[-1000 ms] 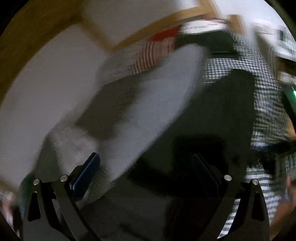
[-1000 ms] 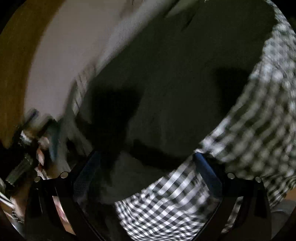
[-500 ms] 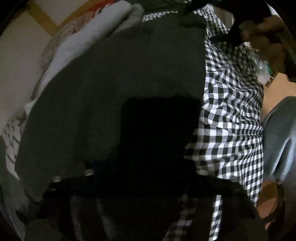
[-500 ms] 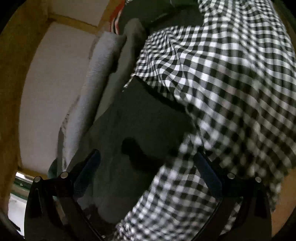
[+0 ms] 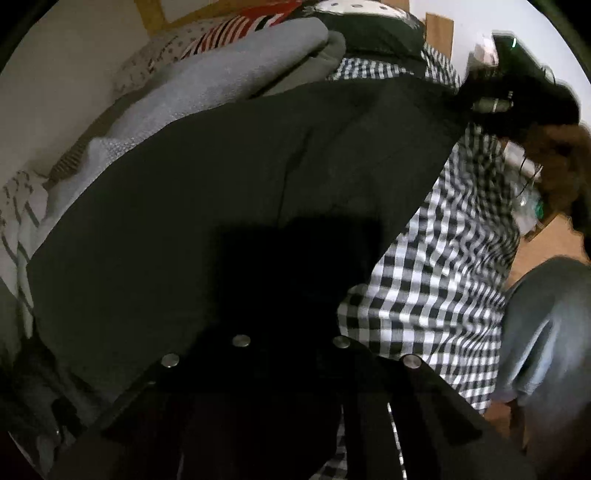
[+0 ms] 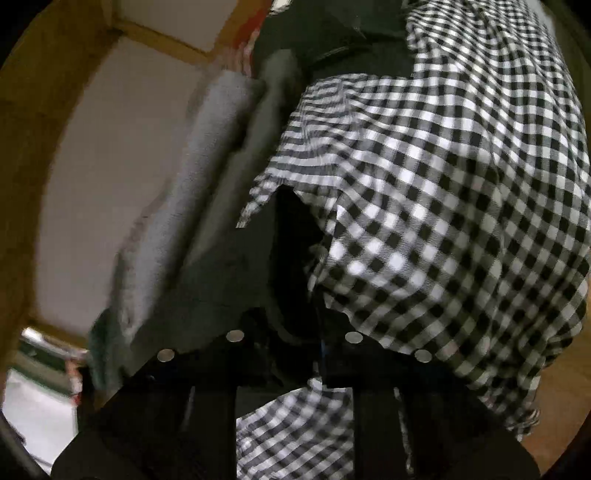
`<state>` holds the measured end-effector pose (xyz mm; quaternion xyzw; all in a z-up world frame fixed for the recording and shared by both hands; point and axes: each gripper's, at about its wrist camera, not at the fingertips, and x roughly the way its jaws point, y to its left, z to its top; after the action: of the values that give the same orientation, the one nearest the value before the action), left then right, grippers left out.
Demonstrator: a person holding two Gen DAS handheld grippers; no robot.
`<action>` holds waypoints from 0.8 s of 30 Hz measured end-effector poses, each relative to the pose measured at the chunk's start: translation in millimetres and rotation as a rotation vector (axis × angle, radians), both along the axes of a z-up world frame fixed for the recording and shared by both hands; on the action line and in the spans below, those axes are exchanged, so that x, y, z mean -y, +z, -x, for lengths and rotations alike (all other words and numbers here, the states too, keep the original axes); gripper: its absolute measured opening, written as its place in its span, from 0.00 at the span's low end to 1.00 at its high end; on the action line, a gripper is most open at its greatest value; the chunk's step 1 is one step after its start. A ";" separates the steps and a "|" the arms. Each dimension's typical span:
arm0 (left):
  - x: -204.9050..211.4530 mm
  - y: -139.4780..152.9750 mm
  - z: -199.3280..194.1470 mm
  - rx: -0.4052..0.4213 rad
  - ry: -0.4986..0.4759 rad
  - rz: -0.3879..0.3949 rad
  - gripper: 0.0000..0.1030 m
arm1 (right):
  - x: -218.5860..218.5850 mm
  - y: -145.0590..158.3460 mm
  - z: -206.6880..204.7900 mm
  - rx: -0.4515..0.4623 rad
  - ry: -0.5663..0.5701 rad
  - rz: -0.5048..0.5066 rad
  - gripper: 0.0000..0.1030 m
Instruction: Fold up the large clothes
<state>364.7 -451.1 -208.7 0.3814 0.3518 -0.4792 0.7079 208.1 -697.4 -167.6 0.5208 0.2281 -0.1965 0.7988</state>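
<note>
- My left gripper is drawing its jaws together, nearly closed now, with the dark garment bunched between them; the fingertips are lost in black shadow, so I read the pinch from the arms pulled close and the cloth running straight into them.
- My right gripper is also closing, its arms drawn in tight, and a dark fold of cloth sits between the jaws, with the checked shirt draped just beside and over the right-hand arm.
- In the left view the dark garment spreads wide from the jaws up across the middle of the picture, lying on top of the pile.
- The black-and-white checked shirt lies to its right, partly under it, and hangs down past my left gripper.
- Beyond the dark garment, a grey knitted piece lies folded along the upper left; a red-and-white striped cloth shows behind it.
- In the right view the grey piece runs along the left of the dark cloth, blurred.
- A pale wall with wooden trim stands behind the pile.
- At the right edge of the left view I see a grey sleeve of the person.
</note>
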 end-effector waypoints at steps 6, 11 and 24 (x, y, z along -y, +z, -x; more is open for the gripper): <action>-2.0 1.8 8.3 0.080 0.007 0.007 0.10 | -7.1 52.4 6.8 0.107 0.059 0.042 0.15; -17.3 8.4 19.3 0.125 0.034 0.038 0.10 | -23.5 109.4 -6.3 0.113 0.132 0.150 0.14; -124.0 82.7 36.1 0.167 0.297 0.443 0.18 | -252.7 352.1 -124.4 0.351 0.775 0.517 0.13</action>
<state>328.6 -327.1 -126.0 0.1996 0.2309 -0.4023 0.8631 332.5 -444.8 184.5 0.2080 0.2108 0.1557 0.9424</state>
